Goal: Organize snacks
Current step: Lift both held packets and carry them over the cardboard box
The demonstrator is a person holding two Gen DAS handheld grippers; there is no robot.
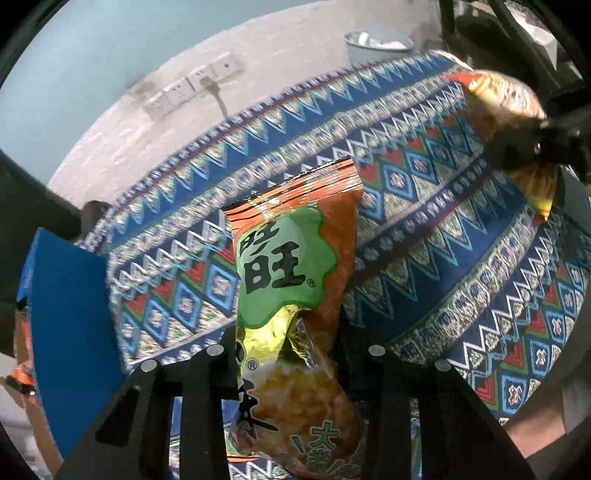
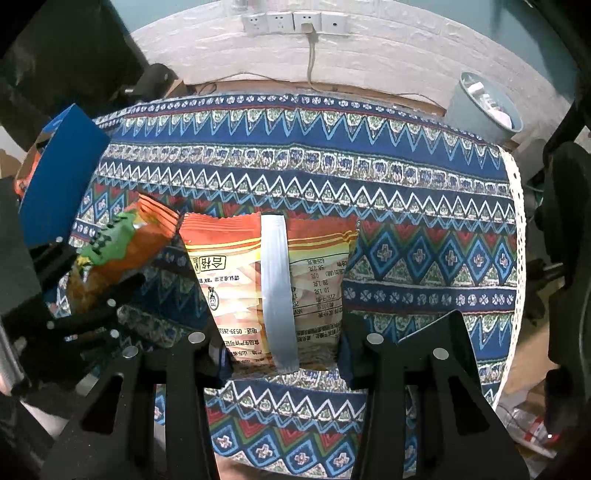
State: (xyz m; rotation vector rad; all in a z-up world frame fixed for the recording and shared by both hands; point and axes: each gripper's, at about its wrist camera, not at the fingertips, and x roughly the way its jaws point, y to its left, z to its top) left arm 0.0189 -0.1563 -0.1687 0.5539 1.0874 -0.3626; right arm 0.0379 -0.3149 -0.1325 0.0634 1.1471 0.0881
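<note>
My left gripper (image 1: pixel 286 343) is shut on an orange snack bag (image 1: pixel 295 258) with a green logo, pinched across its lower half and standing up between the fingers above the patterned tablecloth (image 1: pixel 443 258). The right wrist view shows that same bag (image 2: pixel 122 243) at the left, in the left gripper (image 2: pixel 96 291). My right gripper (image 2: pixel 282 339) is shut on a second orange bag (image 2: pixel 236 273), seen from its printed back with a silver seam down the middle. In the left wrist view this second bag (image 1: pixel 506 107) hangs at the upper right, held by the right gripper (image 1: pixel 535 147).
A blue box (image 1: pixel 70 325) (image 2: pixel 55 177) stands at the table's left edge with something orange behind it. A grey bin (image 2: pixel 480 110) (image 1: pixel 376 44) sits beyond the far right corner. Wall sockets (image 2: pixel 295 22) and a cable are on the white wall. The tablecloth (image 2: pixel 332 166) covers the table.
</note>
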